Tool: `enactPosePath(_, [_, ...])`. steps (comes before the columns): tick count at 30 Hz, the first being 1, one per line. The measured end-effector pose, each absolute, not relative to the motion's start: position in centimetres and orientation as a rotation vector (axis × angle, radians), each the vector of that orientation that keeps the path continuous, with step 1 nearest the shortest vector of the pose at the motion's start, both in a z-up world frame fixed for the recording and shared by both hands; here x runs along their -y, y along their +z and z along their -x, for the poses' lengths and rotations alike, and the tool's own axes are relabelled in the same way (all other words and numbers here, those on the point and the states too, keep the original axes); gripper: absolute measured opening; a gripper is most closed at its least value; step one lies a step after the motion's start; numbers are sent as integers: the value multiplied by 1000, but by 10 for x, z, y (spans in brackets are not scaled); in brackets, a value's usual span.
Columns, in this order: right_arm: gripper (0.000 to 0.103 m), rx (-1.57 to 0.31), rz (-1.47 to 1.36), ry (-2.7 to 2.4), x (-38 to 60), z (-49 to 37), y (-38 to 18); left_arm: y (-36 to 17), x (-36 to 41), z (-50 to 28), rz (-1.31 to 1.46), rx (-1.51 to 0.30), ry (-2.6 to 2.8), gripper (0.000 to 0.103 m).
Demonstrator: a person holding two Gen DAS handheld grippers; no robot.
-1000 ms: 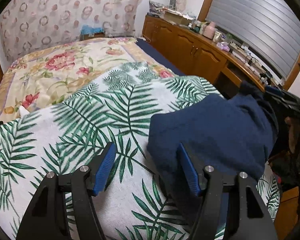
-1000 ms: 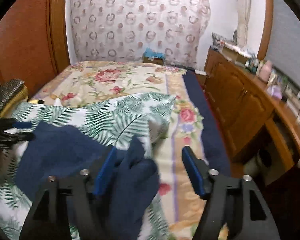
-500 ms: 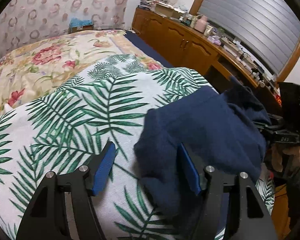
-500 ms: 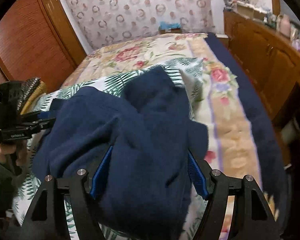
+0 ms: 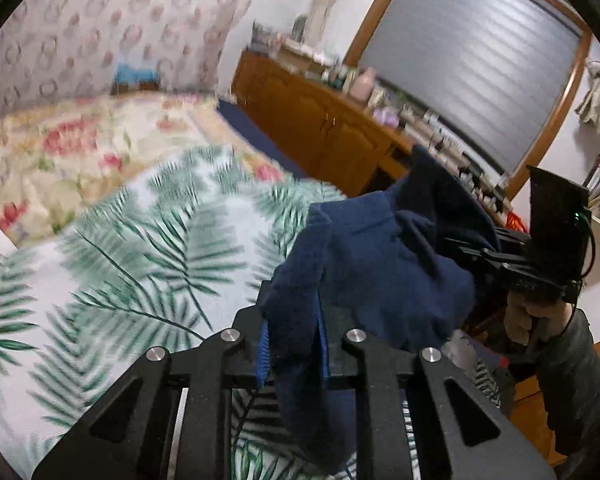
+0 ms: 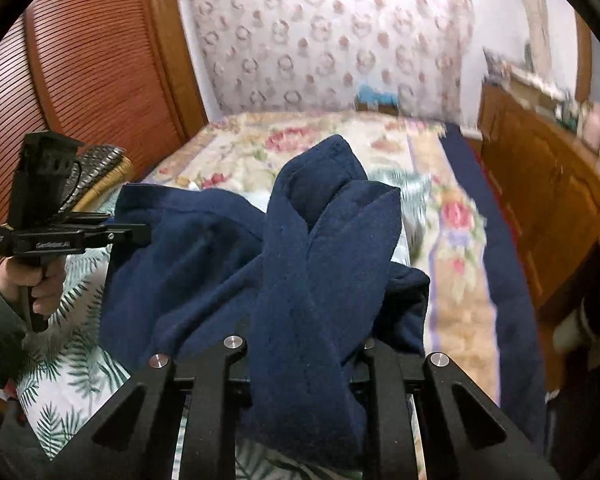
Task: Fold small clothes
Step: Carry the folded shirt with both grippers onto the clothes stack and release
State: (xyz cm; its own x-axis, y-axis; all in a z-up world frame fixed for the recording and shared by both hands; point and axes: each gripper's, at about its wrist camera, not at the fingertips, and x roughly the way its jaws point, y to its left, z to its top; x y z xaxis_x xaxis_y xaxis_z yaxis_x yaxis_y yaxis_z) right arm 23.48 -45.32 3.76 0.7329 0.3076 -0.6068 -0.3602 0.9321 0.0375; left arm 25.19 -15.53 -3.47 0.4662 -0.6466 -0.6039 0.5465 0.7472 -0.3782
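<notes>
- A bedroom: a bed under a floral bedspread [image 5: 60, 148], with a palm-leaf sheet [image 5: 112, 264] spread over its near part as the work surface. A wooden cabinet run [image 5: 324, 124] cluttered with small items lines the right side below a shuttered window; a slatted wooden door [image 6: 92, 68] stands at the left.
- The navy garment [image 6: 228, 264], a thick fleecy piece, hangs bunched above the near right part of the palm-leaf sheet, strung between the two tools, its lower folds drooping toward the sheet.
- The left gripper [image 5: 292, 340] has just been closing and now pinches a gathered edge of the cloth between its blue pads; fabric spills over and below the jaws.
- The right gripper [image 6: 304, 348] has likewise just been closing; a thick fold of the cloth drapes over its jaws and hides the pads, but the cloth is plainly clamped in it.
- In the left wrist view the right-hand tool shows at far right, held by a hand in a grey sleeve [image 5: 572, 344], buried in the same cloth.
- Step in hand, as I judge it: both ends are seized and the piece is being raised to shake it out; no fold is made yet.
- The next move calls for drawing the two grips apart so the cloth hangs flat, then laying it smooth on the sheet without losing either edge.
</notes>
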Motion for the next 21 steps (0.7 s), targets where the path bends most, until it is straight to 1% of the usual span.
enactPosePath(6, [21,-516,200,506,388,-249,95,31,70,-218,150,-611,-601,19])
enactPosePath(9, [21,-453,263,625,332,-270,119,56,3,-194,154,-531,-459,19])
enactPosePath(12, [21,-414,322,754,264,-296,136,68,-55,-172,137,-479,-294,19])
enactPosePath(18, [21,-401,442,961,121,-339,147,55,-144,-140,190,-461,-52,19])
enactPosePath(21, [21,-433,496,1054,57,-358,139,30,-181,-125,244,-492,39,19])
